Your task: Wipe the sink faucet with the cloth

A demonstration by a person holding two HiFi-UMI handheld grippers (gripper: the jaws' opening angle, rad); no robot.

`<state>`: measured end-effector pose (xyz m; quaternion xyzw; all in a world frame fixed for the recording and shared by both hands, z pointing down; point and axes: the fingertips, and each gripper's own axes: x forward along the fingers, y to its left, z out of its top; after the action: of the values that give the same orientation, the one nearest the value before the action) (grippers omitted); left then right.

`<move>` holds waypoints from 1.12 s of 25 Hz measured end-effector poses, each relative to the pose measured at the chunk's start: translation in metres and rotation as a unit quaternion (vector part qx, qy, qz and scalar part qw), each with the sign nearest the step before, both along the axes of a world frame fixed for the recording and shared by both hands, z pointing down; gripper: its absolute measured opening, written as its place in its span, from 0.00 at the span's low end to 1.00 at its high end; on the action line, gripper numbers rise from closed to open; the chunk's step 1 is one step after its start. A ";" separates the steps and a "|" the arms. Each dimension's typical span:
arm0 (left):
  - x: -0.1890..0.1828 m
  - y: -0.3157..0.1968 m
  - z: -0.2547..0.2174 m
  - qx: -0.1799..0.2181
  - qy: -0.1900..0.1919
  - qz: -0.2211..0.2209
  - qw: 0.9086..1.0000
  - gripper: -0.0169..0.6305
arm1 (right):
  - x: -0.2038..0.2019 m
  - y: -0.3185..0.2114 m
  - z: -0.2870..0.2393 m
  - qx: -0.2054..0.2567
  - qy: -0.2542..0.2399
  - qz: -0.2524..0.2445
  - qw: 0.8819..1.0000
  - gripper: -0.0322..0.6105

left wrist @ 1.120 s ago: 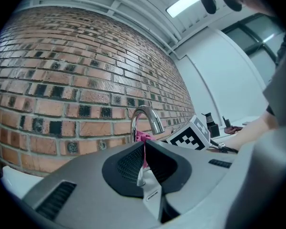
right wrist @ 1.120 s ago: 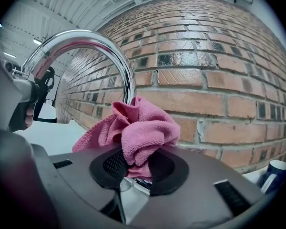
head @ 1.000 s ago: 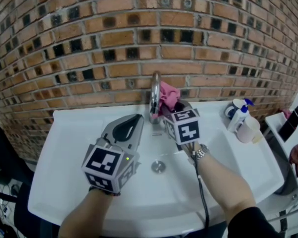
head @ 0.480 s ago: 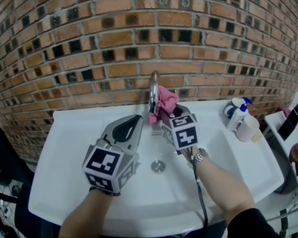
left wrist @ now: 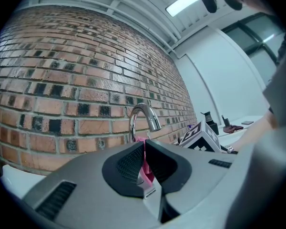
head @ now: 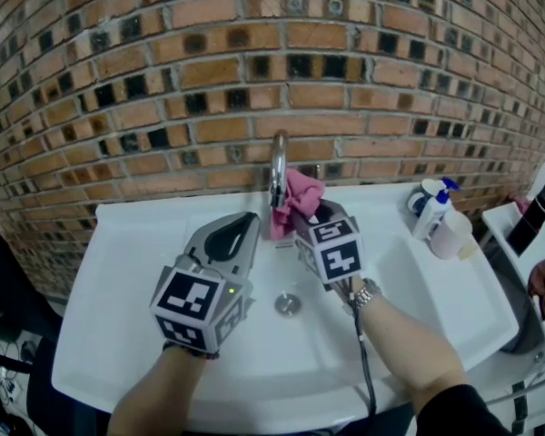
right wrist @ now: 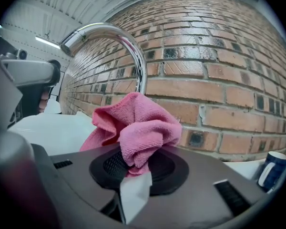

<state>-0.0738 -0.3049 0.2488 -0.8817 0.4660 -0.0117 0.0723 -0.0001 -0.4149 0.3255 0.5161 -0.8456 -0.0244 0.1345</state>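
Note:
A curved chrome faucet (head: 278, 166) rises at the back of the white sink (head: 118, 271). My right gripper (head: 311, 214) is shut on a bunched pink cloth (head: 295, 198), which it presses against the right side of the faucet's lower stem. In the right gripper view the cloth (right wrist: 138, 128) bulges out of the jaws just in front of the faucet (right wrist: 115, 37). My left gripper (head: 252, 221) hovers over the basin, left of the faucet, shut with nothing in it. In the left gripper view its closed jaws (left wrist: 144, 144) point at the faucet (left wrist: 142, 116).
A brick wall (head: 163, 89) stands directly behind the sink. A blue-topped pump bottle (head: 436, 209) and a white cup (head: 452, 234) sit on the sink's right rim. The drain (head: 288, 304) lies in the basin below the grippers. A dark cloth (head: 543, 289) lies far right.
My right gripper has slid the pink cloth a little way down the faucet's stem, toward its base. The left gripper has stayed where it was.

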 end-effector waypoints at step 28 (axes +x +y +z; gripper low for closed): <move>0.007 -0.014 0.037 -0.054 -0.028 0.031 0.998 0.14 | -0.003 0.027 0.025 -0.055 0.023 -0.048 0.997 0.20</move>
<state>-0.0668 -0.3185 0.2858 -0.8975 0.4354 -0.0591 0.0378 -0.0030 -0.3874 0.3509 0.4663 -0.8659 0.0038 0.1808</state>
